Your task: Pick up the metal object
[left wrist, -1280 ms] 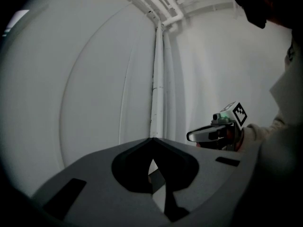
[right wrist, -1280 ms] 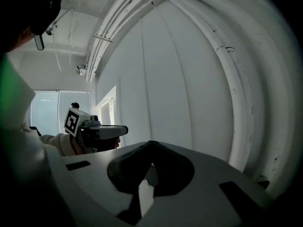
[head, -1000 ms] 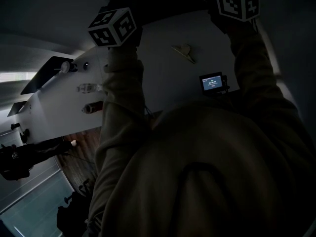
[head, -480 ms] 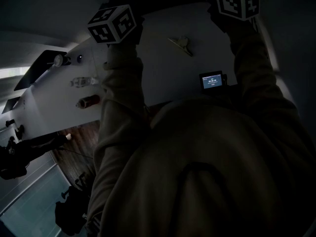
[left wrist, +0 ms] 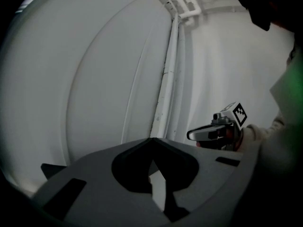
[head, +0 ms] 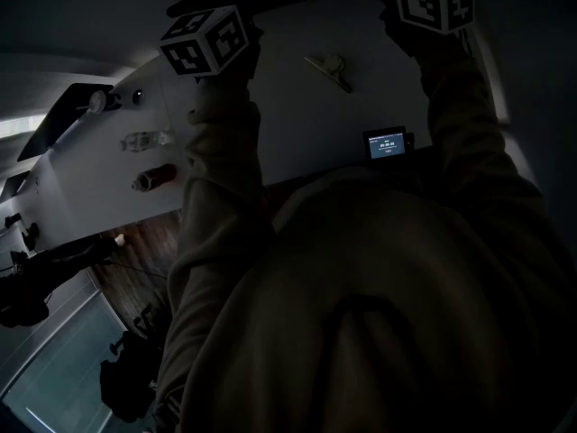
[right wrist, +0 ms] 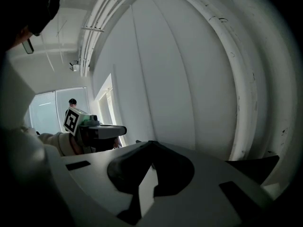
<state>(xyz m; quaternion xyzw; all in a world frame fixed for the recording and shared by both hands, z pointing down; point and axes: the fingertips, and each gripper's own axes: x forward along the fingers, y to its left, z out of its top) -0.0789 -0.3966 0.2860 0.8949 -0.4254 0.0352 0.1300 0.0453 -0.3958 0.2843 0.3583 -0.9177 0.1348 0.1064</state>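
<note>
- The person's hooded top (head: 379,314), soft matte cloth, fills the near part of the head view. Both sleeves reach up and away towards the grippers.
- The worktop (head: 297,124) is a smooth white slab beyond the sleeves. Only the head view shows it.
- The gripper views face a plain white wall (left wrist: 94,70) instead, with a painted pipe (right wrist: 239,89) running up it.
- The left gripper (left wrist: 151,140) has broad grey plastic fingers that meet at a point, closed on nothing. In the head view only its left marker cube (head: 206,41) shows.
- The right gripper (right wrist: 150,142) has the same grey fingers, also pressed together and empty, below the right marker cube (head: 433,1).
- A small screen (head: 388,144), a dark box with a lit face, stands at the worktop's near edge.
- A clear bottle (head: 147,139) and a red-brown cylinder (head: 153,178) lie at the left.
- The metal object (head: 329,69), pale, thin and V-shaped, lies on the far worktop between the sleeves, apart from both grippers. Neither gripper view shows it.
</note>
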